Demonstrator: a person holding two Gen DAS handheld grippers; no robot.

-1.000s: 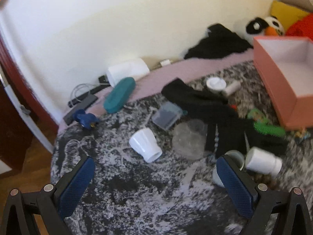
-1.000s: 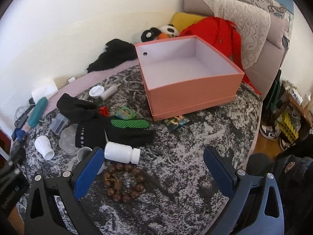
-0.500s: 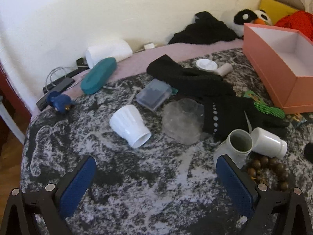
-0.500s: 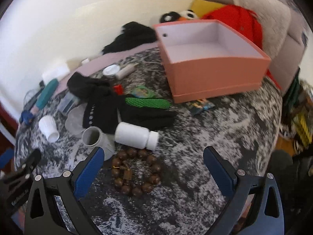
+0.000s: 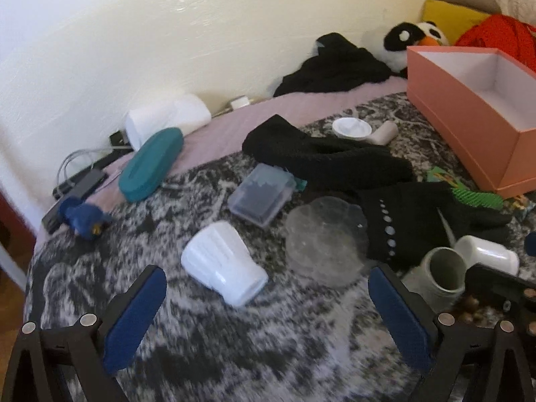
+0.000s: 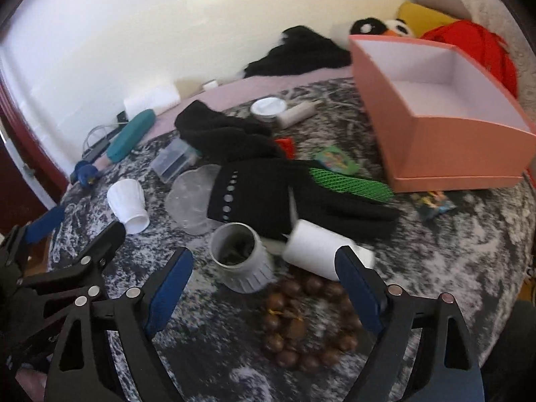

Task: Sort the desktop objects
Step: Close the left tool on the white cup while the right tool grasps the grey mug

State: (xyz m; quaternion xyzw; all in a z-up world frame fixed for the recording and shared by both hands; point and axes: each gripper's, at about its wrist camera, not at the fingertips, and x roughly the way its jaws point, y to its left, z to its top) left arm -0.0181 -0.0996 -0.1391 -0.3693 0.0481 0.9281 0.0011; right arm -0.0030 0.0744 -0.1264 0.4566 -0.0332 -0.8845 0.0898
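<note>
In the left wrist view, the left claw [image 5: 266, 305] is hanging with its pads wide apart and nothing between them, above the mottled bed cover [image 5: 301, 351]. Just beyond it, the white ribbed cup [image 5: 222, 264] is lying on its side with its mouth facing near and right, and the crumpled clear plastic dish [image 5: 325, 238] is sitting to its right. The pink box [image 5: 475, 127], open and seemingly empty, is waiting at the far right. Compared with a second ago, the cup is appearing larger and nearer the claw, so this hand is coming down toward it. To take it well, the pads should probably straddle the cup's ribbed wall rather than its open rim.

In the right wrist view, the right claw [image 6: 264, 288] is closing, its pads apart and pressing on nothing. The grey open jar [image 6: 241, 258] is standing just beyond the gap, the white bottle [image 6: 318, 251] is lying to its right, partly behind the right pad, and the wooden bead bracelet [image 6: 301, 325] is lying on the cover inside the gap. Which of these it is aiming for I cannot tell. A second ago the pads were wider and all three things were farther off. A clean grip likely means centring on one item, so the neighbours are not being nudged.
</note>
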